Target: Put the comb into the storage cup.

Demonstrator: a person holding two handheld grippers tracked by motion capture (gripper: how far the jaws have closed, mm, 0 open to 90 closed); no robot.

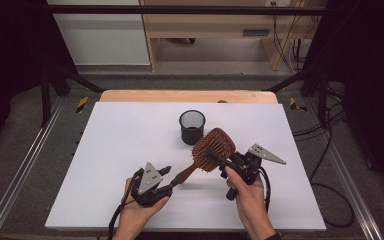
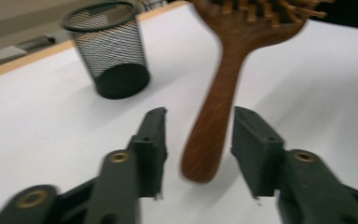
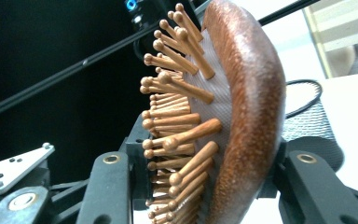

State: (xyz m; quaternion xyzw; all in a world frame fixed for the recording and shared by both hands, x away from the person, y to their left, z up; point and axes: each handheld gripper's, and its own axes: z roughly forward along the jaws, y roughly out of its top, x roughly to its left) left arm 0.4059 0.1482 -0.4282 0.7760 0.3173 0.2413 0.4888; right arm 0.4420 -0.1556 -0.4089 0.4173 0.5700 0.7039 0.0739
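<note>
A brown wooden hairbrush (image 1: 219, 140) with wooden pins is held off the white table top (image 1: 120, 150), tilted, its handle sloping down to the left. My right gripper (image 1: 215, 156) is shut on the brush head; in the right gripper view the head (image 3: 242, 107) stands edge-on between the jaws of that gripper (image 3: 207, 158), pins to the left. My left gripper (image 1: 170, 179) is open. In the left gripper view the handle end (image 2: 214, 121) lies between its jaws (image 2: 198, 126), with a gap on each side.
A black mesh cup (image 1: 192, 127) stands upright on the table just beyond the brush, also visible in the left gripper view (image 2: 114, 51). A wooden board edge (image 1: 190, 96) runs along the far side. Dark frame rails flank the table.
</note>
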